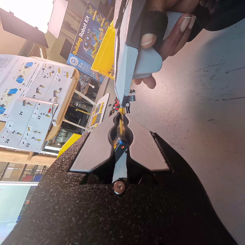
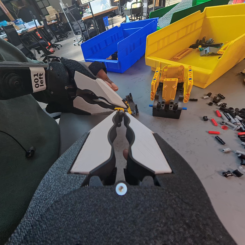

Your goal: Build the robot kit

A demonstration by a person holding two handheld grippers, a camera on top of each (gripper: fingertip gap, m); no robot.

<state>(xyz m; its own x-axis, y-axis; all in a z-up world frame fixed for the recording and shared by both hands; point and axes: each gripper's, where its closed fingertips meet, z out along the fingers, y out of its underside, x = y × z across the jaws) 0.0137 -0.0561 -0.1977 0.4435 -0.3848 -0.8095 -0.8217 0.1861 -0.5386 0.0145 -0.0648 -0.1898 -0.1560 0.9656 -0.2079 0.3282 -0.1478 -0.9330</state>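
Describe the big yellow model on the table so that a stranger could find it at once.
Start at the yellow bin at the back right of the grey table. Just in front of its near wall stands the yellow model, upright on a black base, with a blue bin further left. Unlike the loose pins scattered to its right, it is one assembled block with dark grey parts.

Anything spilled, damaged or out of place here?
Only loose small pins and connectors scattered across the grey table beside the yellow bin, rather than in it. Nothing looks damaged.
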